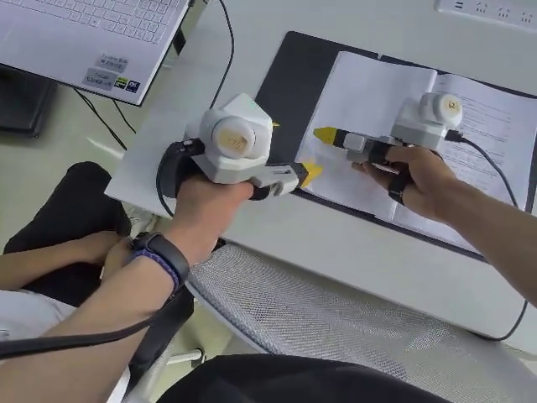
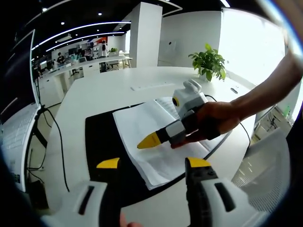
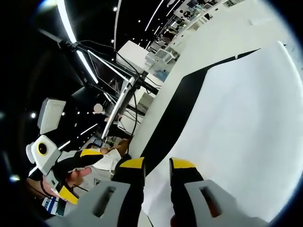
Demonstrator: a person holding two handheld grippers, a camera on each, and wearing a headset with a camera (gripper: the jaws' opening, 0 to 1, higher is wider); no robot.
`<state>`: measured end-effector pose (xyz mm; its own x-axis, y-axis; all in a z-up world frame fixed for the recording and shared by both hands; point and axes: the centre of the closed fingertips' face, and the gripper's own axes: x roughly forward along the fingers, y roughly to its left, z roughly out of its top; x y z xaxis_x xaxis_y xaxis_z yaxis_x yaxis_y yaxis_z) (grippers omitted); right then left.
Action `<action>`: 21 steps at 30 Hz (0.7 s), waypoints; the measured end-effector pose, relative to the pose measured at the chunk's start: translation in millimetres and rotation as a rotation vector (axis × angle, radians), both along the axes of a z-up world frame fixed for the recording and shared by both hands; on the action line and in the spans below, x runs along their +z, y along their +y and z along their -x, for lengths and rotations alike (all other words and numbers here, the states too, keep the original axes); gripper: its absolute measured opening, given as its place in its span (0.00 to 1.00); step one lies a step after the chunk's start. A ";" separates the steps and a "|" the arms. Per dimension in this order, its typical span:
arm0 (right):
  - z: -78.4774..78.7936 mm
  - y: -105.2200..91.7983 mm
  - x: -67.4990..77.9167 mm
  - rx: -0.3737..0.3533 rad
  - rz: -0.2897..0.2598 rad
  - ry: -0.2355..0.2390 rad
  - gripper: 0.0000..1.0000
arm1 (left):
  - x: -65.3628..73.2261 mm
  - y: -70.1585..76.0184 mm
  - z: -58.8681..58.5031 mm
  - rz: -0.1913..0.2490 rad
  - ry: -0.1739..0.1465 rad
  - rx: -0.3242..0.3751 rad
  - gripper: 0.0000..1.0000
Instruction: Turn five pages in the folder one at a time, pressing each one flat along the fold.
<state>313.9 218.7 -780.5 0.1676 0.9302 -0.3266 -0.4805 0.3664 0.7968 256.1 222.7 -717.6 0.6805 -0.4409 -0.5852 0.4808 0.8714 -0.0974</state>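
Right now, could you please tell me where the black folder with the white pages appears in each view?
Head view: black folder with white pages, upper right.
Left gripper view: folder at centre, beyond the jaws.
Right gripper view: folder across the right half, seen close.
Shared landmark: the yellow-tipped right gripper over the left page.

open table (image 1: pixel 252 34) between laptop (image 1: pixel 92 34) and folder (image 1: pixel 289 84)
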 end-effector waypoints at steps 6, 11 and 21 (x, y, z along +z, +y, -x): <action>-0.7 -9.0 13.9 0.001 0.015 -0.043 0.22 | -10.4 -12.1 -8.6 -0.007 0.017 -0.038 0.40; -3.5 -18.3 23.8 0.000 0.021 -0.071 0.24 | -19.7 -16.9 -11.3 -0.031 0.031 -0.066 0.35; -13.0 -44.3 31.7 -0.030 0.032 -0.101 0.24 | -43.7 -18.6 -6.8 -0.069 0.080 -0.095 0.25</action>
